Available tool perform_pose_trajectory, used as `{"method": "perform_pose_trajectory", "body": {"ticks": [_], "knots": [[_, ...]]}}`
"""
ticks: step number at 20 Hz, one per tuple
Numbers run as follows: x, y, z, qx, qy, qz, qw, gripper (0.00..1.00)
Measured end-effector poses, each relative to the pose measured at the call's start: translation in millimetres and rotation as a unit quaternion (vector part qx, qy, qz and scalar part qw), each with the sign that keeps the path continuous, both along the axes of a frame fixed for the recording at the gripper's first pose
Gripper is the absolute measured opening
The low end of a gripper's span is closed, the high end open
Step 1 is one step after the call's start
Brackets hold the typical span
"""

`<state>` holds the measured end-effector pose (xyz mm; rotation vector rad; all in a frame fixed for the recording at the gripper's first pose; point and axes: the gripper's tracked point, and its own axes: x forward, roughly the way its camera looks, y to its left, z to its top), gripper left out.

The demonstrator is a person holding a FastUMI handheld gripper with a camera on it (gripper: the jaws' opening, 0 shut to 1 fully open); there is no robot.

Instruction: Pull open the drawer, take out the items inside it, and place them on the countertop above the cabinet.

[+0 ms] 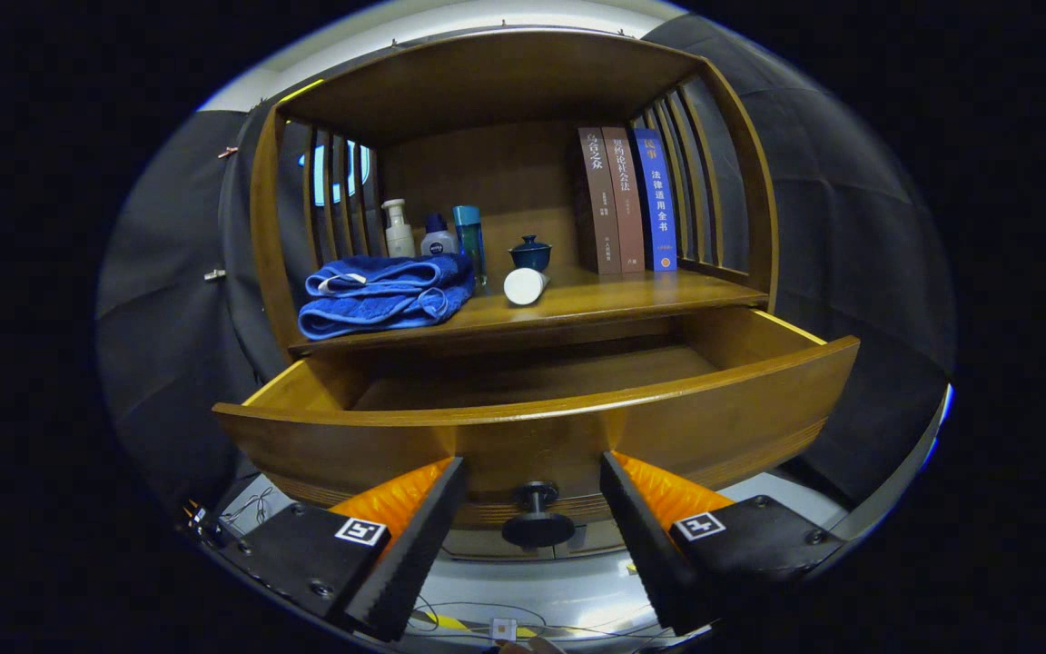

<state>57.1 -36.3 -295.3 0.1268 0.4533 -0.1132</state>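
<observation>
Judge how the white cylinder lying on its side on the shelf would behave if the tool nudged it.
The white cylinder lies on its side near the shelf edge, so it would probably roll, perhaps into the open drawer. It looks smooth, likely slippery. The tool is open.

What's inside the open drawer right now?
The visible back part of the drawer floor is bare wood, with nothing on it. The raised front panel covers the floor nearest to it, so anything there is hidden. The tool is open around the knob.

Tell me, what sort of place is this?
Probably a staged home corner in a booth: a wooden cabinet with books, a folded towel and an open drawer, its knob between the open claw.
</observation>
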Motion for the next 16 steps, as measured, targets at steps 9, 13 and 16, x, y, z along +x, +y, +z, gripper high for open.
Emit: {"method": "perform_pose_trajectory", "body": {"ticks": [9,13,16], "knots": [[59.6,-7.7,-6.6,-0.003,-0.004,0.006,1.0,0.99],[77.0,-9.3,-9.8,-0.005,-0.009,0.006,1.0,0.99],[89.2,-10.1,-12.0,-0.004,-0.009,0.005,1.0,0.99]]}}
